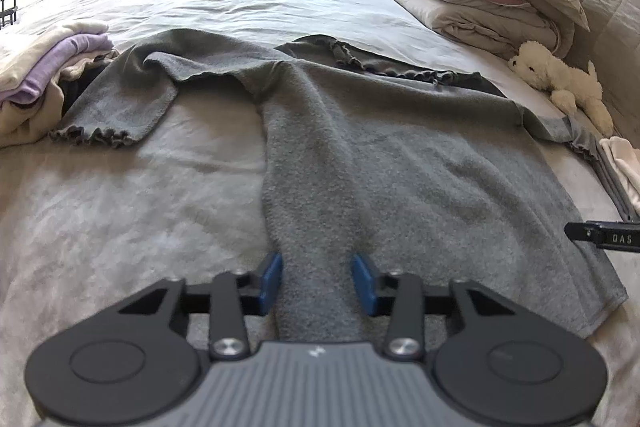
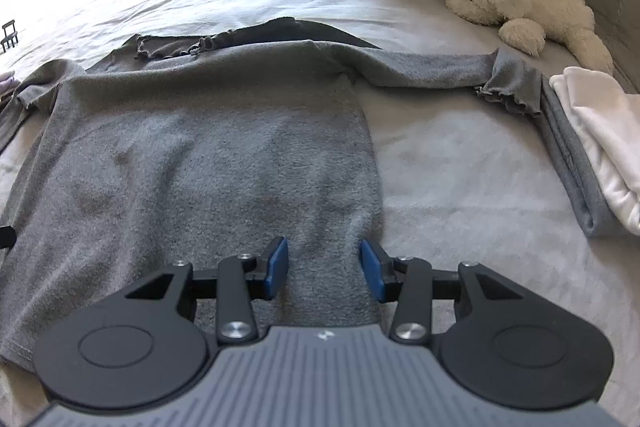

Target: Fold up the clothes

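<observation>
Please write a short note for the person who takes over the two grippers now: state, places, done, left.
Left gripper: fingers each side of a raised ridge at the grey top's hem; grip uncertain.
Right gripper: same, at the hem's other corner.
Top lies flat on the bed, sleeves out sideways.
Done: folded grey and white pieces at right.
Left: fold this top, then the heap at left.

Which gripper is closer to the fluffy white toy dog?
The right gripper. It sits at the grey sweater's bottom hem on the side where the toy dog lies. The left gripper holds the hem's other end, with the toy across the bed.
</observation>
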Action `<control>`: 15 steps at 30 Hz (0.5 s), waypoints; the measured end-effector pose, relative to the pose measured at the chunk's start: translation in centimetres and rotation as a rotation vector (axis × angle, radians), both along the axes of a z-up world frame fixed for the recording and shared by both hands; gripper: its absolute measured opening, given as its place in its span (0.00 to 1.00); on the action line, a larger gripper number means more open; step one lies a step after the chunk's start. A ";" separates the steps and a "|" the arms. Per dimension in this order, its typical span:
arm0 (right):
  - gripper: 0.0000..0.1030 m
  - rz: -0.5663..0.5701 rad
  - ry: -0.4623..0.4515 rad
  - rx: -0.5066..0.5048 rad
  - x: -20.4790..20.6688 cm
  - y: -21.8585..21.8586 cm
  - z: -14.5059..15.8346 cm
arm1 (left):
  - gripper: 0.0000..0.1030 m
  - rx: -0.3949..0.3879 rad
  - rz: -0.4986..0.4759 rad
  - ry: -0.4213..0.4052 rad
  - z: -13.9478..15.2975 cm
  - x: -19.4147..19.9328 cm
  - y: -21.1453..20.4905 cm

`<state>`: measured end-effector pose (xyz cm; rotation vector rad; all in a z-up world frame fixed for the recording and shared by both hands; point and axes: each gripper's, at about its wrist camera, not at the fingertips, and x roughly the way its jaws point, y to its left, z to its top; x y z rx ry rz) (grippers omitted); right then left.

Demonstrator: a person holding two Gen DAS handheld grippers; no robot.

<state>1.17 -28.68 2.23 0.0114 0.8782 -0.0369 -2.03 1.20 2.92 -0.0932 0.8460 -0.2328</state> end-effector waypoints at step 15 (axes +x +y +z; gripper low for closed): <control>0.12 -0.008 -0.016 -0.015 -0.8 1.1 0.0 | 0.05 0.024 -0.029 -0.038 0.1 -1.1 -0.7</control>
